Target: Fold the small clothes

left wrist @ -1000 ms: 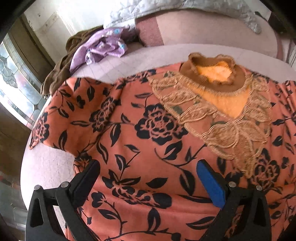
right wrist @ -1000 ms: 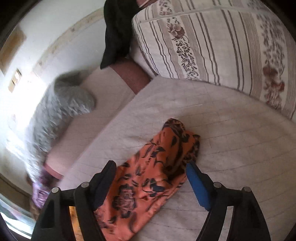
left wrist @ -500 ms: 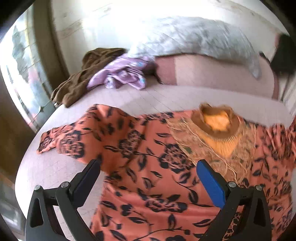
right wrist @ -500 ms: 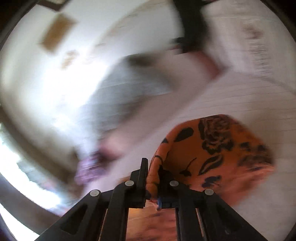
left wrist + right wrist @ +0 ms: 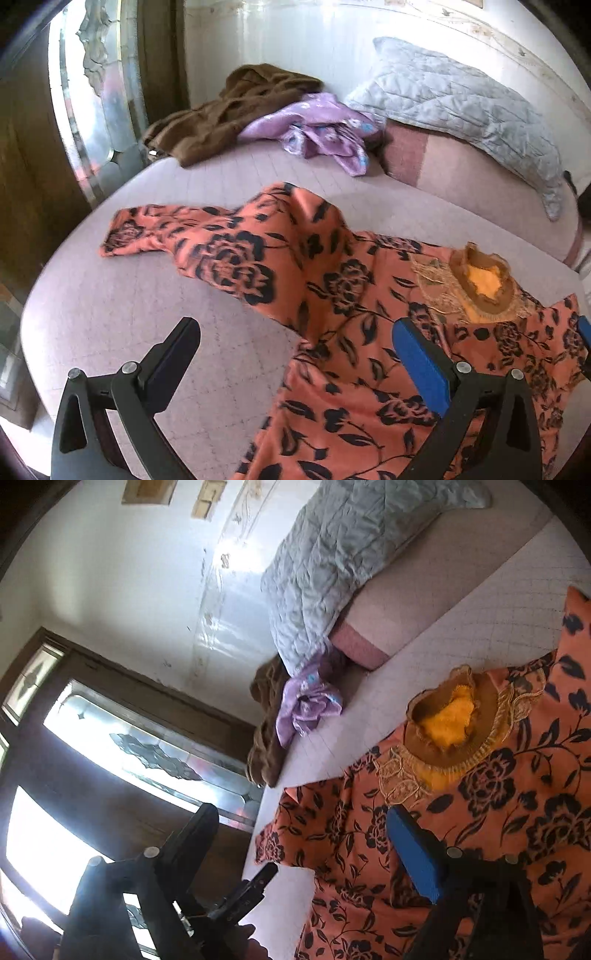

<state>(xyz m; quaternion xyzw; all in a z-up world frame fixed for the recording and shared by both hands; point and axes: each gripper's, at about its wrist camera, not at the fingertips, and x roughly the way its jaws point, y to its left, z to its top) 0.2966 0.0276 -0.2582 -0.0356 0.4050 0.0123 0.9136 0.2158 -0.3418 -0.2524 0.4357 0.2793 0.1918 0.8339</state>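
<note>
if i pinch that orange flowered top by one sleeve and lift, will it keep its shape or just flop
Probably flop: the orange floral top lies in soft ridges and creases on the bed, so the cloth looks thin and limp. The lace collar stands up slightly, so it may hold some shape. It looks light, and would likely drag and bunch rather than slide flat.

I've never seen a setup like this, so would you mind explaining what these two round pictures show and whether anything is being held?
A person holds a two-finger claw in each hand, each carrying a fisheye camera looking along its fingers. One picture is from the left claw, the other from the right claw, which is tilted sideways. Both stand open and hold nothing; the right's jaws are opening. On the bed lies an orange floral dress, spread out. Behind it are a brown garment, a purple cloth and a grey quilt.
</note>
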